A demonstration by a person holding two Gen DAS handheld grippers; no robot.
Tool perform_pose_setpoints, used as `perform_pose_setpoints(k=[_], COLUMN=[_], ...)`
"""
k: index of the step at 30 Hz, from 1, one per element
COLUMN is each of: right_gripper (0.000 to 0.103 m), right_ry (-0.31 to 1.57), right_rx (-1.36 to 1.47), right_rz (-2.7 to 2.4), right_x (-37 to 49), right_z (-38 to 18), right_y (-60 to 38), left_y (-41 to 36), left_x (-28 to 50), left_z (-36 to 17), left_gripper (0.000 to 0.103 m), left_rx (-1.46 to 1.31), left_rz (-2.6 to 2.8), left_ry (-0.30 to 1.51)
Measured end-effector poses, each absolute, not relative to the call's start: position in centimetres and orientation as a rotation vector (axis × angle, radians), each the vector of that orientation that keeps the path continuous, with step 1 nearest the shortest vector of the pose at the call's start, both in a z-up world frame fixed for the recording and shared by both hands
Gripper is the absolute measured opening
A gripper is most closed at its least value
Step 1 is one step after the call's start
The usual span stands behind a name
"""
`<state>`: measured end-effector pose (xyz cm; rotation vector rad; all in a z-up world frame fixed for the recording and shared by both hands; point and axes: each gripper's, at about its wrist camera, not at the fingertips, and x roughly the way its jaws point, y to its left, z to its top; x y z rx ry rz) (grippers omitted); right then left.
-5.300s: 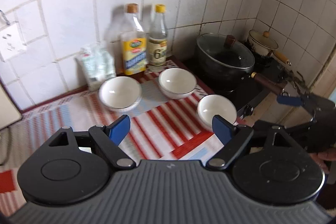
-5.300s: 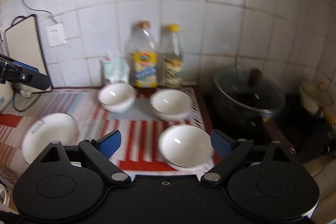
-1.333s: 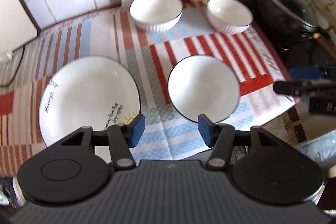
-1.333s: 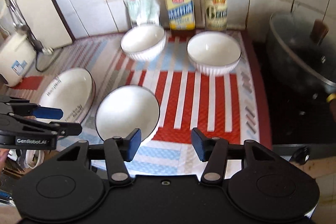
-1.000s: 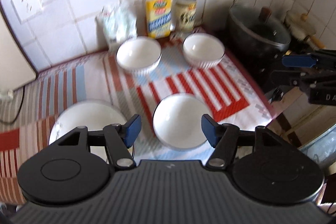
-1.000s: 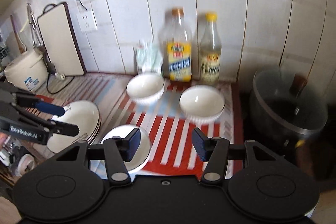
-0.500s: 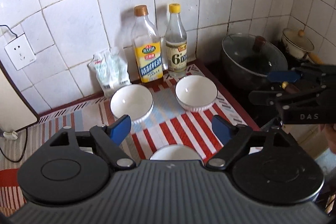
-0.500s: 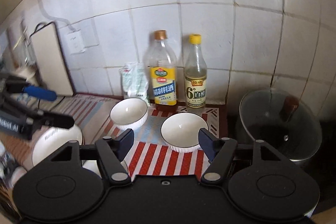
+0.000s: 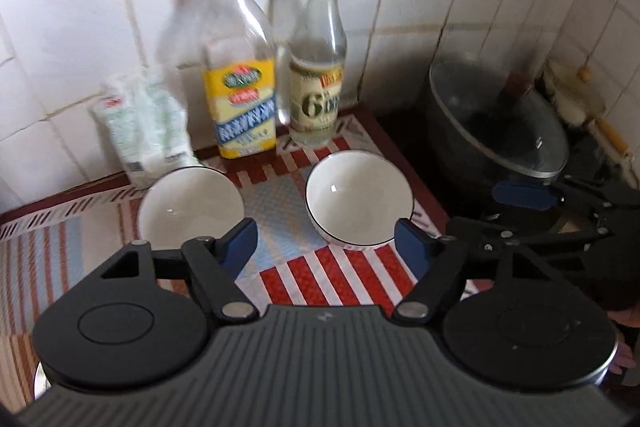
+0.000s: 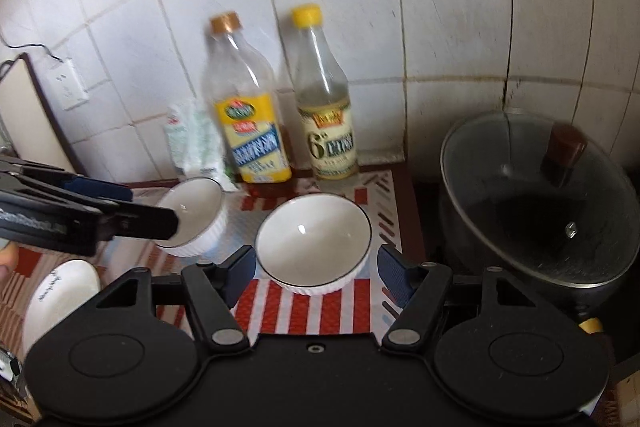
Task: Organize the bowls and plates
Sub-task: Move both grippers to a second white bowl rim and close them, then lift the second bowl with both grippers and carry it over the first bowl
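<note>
Both grippers now sit nearer the tiled wall than half a second ago. Striped mat carries the two rear bowls. Right bowl lies just ahead of the right gripper, whose jaws stand apart, empty. Left bowl lies ahead-left of the left gripper, jaws just narrowed, empty.

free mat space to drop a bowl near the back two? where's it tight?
Free: red-striped mat in front of the right bowl, and the pale strip between it and the left bowl. Tight: back edge, where the bag, oil bottle and vinegar bottle stand; the pot crowds the right side.
</note>
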<state>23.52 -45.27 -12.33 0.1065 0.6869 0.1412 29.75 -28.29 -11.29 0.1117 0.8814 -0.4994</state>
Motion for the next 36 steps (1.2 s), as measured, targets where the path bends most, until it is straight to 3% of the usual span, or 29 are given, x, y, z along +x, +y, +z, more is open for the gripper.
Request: perform_pose_setpoints(k=[3, 10, 14, 19, 21, 25, 27, 30, 36], right_gripper=[0.072, 0.07, 0.07, 0.067, 0.058, 0.042, 0.031, 0.026, 0.024], right_ry=[0.729, 0.814, 0.818, 0.816, 0.831, 0.883, 0.897, 0.901, 0.903], right_rx=[0.13, 0.225, 0.269, 0.32, 0.317, 0.319, 0.325, 0.313, 0.296], right_rz=[0.115, 0.036, 0.033, 0.012, -0.01, -0.036, -0.026, -0.026, -0.035], right_x=[25.3, 28.3, 29.0, 30.3, 31.2, 32.6, 32.9, 33.3, 33.5], right_z=[-14.5, -18.7, -19.5, -19.9, -20.1, -20.7, -21.0, -21.3, -21.6], right_y=[-45.4, -46.0, -46.2, -46.3, -46.2, -46.3, -46.3, -46.1, -45.6], left_y=[-29.4, -31.5, -31.4, -31.6, -31.7, -32.1, -32.5, -32.9, -32.9], left_x=[31.3, 35.1, 37.3, 39.4, 40.2, 41.2, 41.4, 41.5, 41.8], left_z=[-13.1, -17.5, -19.0, -20.4, -21.1, -21.8, -21.8, -22.1, -23.1], left_gripper=[0.071, 0.054, 0.051, 0.037, 0.034, 0.013, 0.013, 0.013, 0.013], left_rx=[0.123, 0.18, 0.14, 0.151, 0.148, 0.145, 0.159, 0.164, 0.125], left_rz=[-0.512, -0.529, -0.53, -0.518, -0.511, -0.565, -0.563, -0.554, -0.532], left_ry=[0.906, 0.983, 1.032, 1.07, 1.096, 1.145, 1.143, 1.141, 1.166])
